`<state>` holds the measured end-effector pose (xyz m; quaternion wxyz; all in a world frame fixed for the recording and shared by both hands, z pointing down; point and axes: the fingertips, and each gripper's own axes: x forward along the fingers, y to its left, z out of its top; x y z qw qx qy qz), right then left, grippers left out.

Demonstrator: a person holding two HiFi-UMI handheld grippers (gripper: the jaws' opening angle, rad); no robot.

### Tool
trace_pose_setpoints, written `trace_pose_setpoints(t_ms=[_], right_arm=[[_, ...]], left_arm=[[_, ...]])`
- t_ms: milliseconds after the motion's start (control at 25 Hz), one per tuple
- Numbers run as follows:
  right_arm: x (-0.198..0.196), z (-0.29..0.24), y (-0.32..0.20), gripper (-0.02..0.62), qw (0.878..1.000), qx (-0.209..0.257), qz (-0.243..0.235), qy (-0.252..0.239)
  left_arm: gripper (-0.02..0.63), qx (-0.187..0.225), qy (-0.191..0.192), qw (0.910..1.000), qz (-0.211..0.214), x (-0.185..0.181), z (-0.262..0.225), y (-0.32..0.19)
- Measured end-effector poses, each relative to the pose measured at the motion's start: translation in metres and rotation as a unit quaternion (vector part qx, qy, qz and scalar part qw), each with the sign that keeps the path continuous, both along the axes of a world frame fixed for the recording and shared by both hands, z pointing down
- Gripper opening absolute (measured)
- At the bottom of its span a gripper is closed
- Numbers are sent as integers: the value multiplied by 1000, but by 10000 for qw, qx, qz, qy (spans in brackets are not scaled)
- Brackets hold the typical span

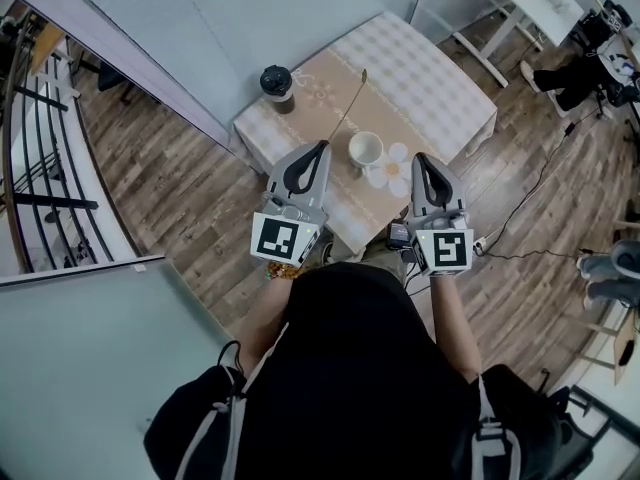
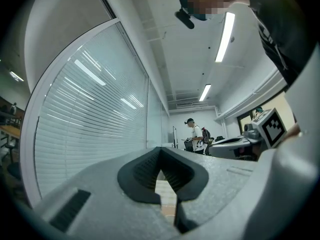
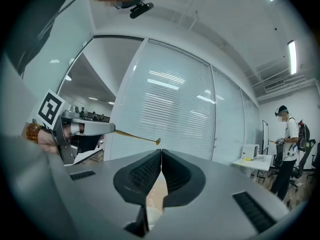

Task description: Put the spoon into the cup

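Note:
A white cup (image 1: pixel 365 151) stands on the small cloth-covered table (image 1: pixel 440 93), beside a flower-shaped mat (image 1: pixel 395 171). My left gripper (image 1: pixel 322 146) is shut on the handle end of a long thin golden spoon (image 1: pixel 348 106), which sticks out past its tips, over the table and left of the cup. The right gripper view shows that spoon (image 3: pixel 137 137) jutting from the left gripper (image 3: pixel 109 128) in the air. My right gripper (image 1: pixel 420 158) hovers right of the cup, jaws pressed together and empty. Both gripper cameras tilt up toward the ceiling, and the left gripper view does not show the spoon.
A dark-lidded paper cup (image 1: pixel 277 82) stands at the table's far left corner. A glass partition with blinds (image 3: pixel 170 114) runs along the left. A white desk (image 1: pixel 530 3) stands at the back right, where a person (image 3: pixel 287 149) stands. Cables lie on the wooden floor (image 1: pixel 530 198).

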<state>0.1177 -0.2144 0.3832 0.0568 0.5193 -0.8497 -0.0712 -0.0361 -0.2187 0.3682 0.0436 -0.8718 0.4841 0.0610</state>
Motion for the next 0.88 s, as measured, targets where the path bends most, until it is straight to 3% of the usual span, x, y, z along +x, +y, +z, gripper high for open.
trace_pose_setpoints(t_ms=[880], right_arm=[[8, 25, -16, 8, 9993, -347, 166, 27]], left_arm=[[11, -711, -219, 9964, 416, 19, 62, -18]])
